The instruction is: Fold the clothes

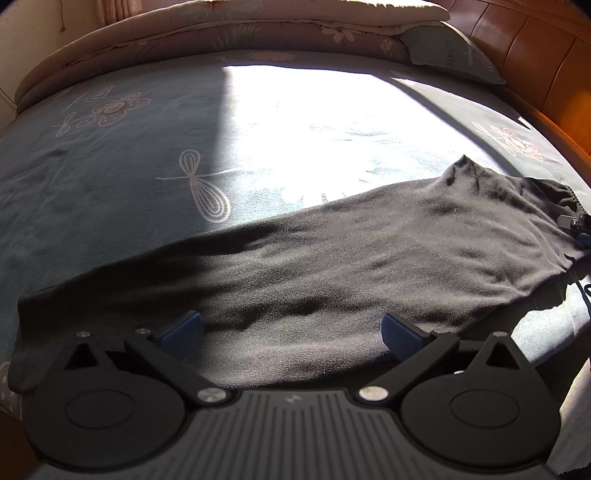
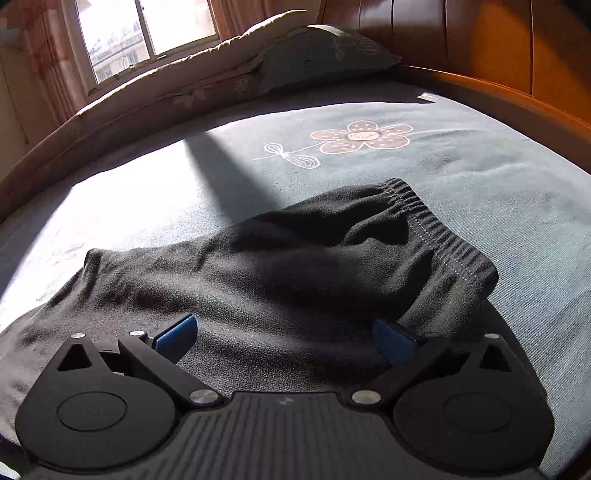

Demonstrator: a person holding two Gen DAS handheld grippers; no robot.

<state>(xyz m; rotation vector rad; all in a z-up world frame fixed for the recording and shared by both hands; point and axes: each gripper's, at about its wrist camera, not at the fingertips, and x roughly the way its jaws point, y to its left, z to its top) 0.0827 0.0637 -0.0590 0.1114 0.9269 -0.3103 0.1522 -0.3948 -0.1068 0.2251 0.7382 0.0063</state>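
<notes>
A home bedroom: flower-print bed sheet (image 2: pixel 461 155), pillow (image 2: pixel 325 55), wooden headboard (image 2: pixel 480 40), curtained window (image 2: pixel 147 33)

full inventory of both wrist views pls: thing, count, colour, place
trousers: 1, black, laid flat along the near edge of the bed, elastic waistband toward the right tool
bedsheet: 1, grey-blue with pale flower prints, covers the bed under the trousers
quilt: 1, beige with flower print, folded along the far side of the bed
pillow: 1, grey-blue, far corner by the headboard
headboard: 1, orange-brown wood, right of the bed
window: 1, white frame, behind the quilt
left tool: 1, black with blue pads, open over the trouser leg
right tool: 1, black with blue pads, open near the waistband
</notes>
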